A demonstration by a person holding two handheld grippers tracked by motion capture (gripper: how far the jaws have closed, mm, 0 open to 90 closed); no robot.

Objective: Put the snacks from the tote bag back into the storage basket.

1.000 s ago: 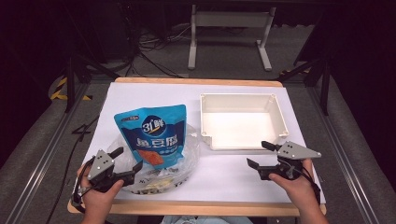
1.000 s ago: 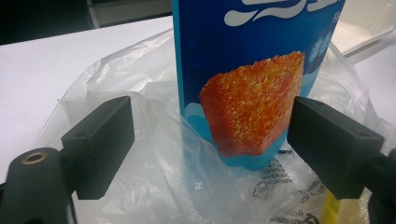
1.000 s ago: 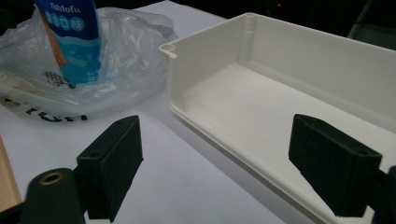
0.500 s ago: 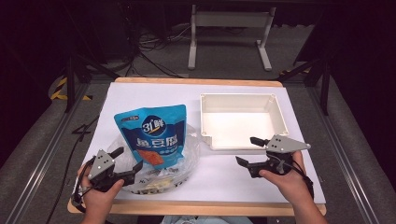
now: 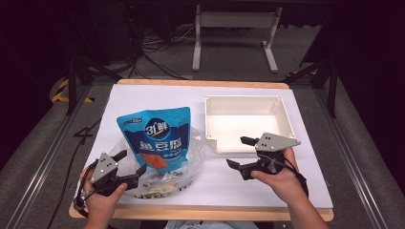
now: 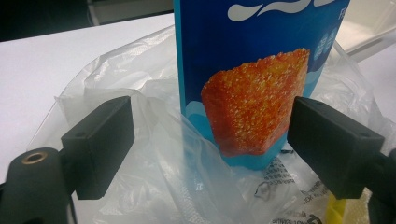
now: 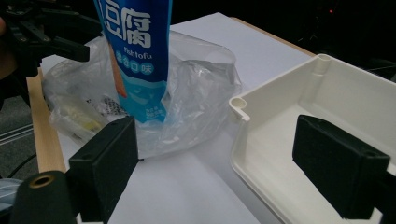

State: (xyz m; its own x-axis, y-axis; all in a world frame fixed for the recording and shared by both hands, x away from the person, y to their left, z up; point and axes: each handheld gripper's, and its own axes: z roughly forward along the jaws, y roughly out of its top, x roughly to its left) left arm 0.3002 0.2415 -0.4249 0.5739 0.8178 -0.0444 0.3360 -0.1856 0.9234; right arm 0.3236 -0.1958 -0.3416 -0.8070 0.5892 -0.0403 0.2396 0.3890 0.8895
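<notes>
Left gripper (image 5: 125, 164) sits right at the clear plastic bag (image 6: 154, 154), fingers (image 6: 98, 144) spread wide and gripping nothing. The blue snack pouch (image 5: 157, 136) stands straight ahead between them, long axis running up and away from the fingertips, its base tucked into the bag. Right gripper (image 5: 241, 152) hovers well apart from the pouch, fingers (image 7: 105, 158) open too, beside the white tray (image 5: 286, 119) on the table (image 5: 143, 95). The left is clearly nearer. Whether a left finger touches plastic, hard to tell.
</notes>
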